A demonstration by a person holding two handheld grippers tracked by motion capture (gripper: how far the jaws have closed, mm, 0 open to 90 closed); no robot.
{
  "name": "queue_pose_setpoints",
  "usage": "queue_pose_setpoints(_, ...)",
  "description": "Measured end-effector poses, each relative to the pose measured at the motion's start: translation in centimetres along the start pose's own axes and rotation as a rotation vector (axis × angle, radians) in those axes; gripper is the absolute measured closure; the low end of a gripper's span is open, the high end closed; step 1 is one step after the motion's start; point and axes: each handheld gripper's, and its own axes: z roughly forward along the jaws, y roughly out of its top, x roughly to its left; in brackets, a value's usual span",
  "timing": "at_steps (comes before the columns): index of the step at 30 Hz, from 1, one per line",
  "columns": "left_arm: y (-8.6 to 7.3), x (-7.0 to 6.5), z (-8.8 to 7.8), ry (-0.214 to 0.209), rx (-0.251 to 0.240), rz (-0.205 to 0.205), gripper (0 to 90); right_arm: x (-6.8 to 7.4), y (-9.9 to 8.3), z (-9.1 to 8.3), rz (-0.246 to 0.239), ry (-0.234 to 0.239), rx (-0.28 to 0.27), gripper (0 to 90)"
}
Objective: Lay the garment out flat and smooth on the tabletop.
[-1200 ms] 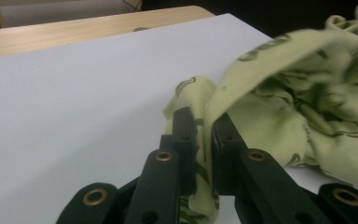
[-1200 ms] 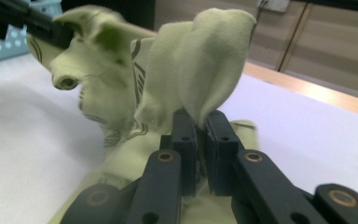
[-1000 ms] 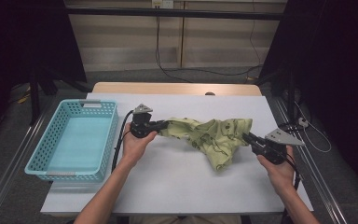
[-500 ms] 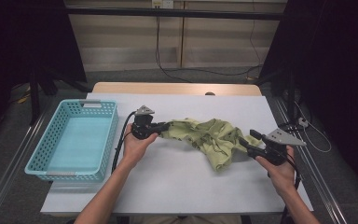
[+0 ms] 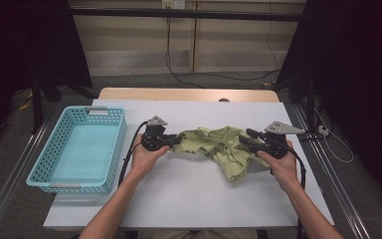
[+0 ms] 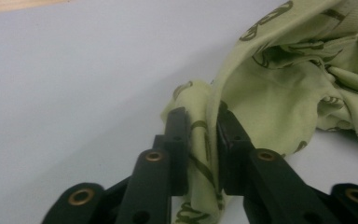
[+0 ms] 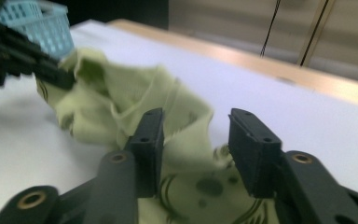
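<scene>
A white tabletop (image 5: 189,199) is sitting in the middle of a dim room, its far edge showing a strip of pale wood (image 5: 179,94). Behind the tabletop, a beige panelled wall (image 5: 144,45) is catching most of the light, and black cables (image 5: 189,74) are hanging down it and trailing along the grey floor (image 5: 10,169) at its foot. A dark horizontal bar (image 5: 179,12) is running across the wall above the tabletop. Black curtains (image 5: 363,74) are closing in on either side of the tabletop, and metal rails (image 5: 338,194) are lying along the floor beside it.
</scene>
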Motion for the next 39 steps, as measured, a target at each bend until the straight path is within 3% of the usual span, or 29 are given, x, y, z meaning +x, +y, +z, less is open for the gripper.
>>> queue_pose_setpoints(2,0.1,-0.1,0.3,-0.01,-0.025,0.009,63.9,0.0,-0.1,-0.1,0.001,0.012,-0.002,69.1)
queue_pose_setpoints(4,0.3,-0.3,0.8,0.018,-0.024,0.023,52.5,0.0,0.0,-0.2,-0.004,0.021,-0.013,75.6)
queue_pose_setpoints(6,0.3,-0.3,1.6,0.017,-0.012,0.029,45.0,0.1,0.0,-0.4,-0.008,0.025,-0.016,81.2)
queue_pose_setpoints(9,-0.1,-0.6,2.8,0.021,0.02,0.017,43.3,0.2,-0.1,-0.4,-0.022,0.034,-0.018,86.1)
queue_pose_setpoints(10,-0.2,-0.8,3.0,0.029,0.025,0.026,47.4,0.2,-0.2,-0.4,-0.021,0.036,-0.019,86.3)
queue_pose_setpoints(12,0.0,-1.1,2.7,0.036,0.018,0.059,64.6,0.2,-0.2,-0.6,-0.024,0.032,-0.023,86.6)
queue_pose_setpoints(13,0.2,-1.2,2.4,0.05,0.012,0.069,78.1,0.2,-0.1,-0.7,-0.024,0.03,-0.027,86.6)
queue_pose_setpoints(15,0.6,-1.2,1.8,0.037,-0.018,0.053,84.0,0.0,0.1,-0.9,-0.029,0.023,-0.047,86.7)
queue_pose_setpoints(18,1.0,-1.0,0.7,0.032,-0.046,0.049,84.8,-0.2,0.5,-1.4,-0.026,0.014,-0.076,86.7)
queue_pose_setpoints(27,3.1,-1.0,-2.8,0.011,-0.206,0.02,85.5,-0.2,2.6,-1.6,-0.054,0.007,-0.132,87.2)
queue_pose_setpoints(39,5.3,-1.0,-7.0,0.027,-0.34,-0.01,86.5,0.5,6.1,-2.0,-0.061,-0.003,-0.248,87.8)
